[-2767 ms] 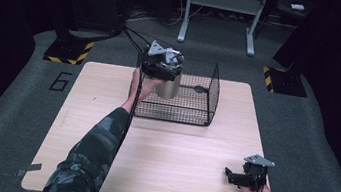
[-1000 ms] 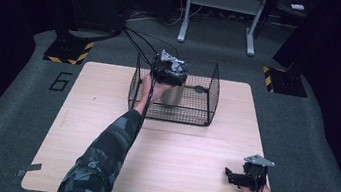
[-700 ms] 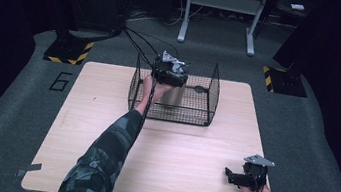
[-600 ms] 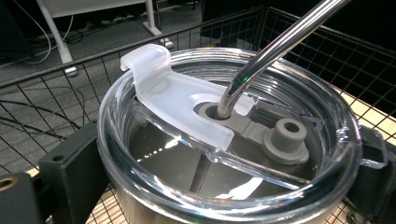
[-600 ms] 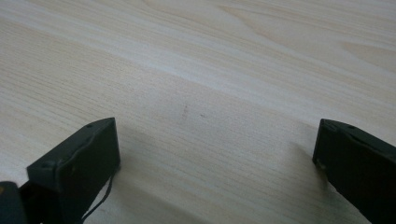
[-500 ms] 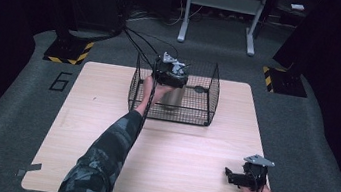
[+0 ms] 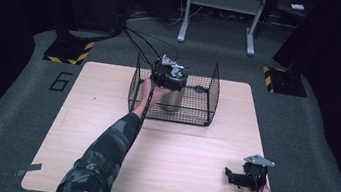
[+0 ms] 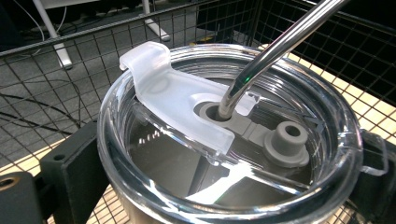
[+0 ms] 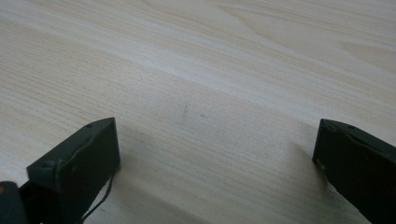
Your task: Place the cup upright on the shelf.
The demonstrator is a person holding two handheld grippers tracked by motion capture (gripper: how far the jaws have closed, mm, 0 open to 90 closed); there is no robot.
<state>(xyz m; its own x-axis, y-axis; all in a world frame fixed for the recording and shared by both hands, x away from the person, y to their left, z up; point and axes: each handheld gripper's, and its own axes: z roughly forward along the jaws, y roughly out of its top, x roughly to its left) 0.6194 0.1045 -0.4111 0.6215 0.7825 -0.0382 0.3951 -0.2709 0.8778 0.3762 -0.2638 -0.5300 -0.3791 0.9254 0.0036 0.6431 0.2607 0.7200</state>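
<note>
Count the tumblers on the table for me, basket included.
1. A steel tumbler with a clear lid and metal straw stands inside the wire basket, clamped by the left gripper. The gripper could hide something small behind it.

- Metal straw runs out past the 1 o'clock edge of the left gripper view
- Tumbler top hidden beneath the left gripper; its base lost behind wire basket mesh
</note>
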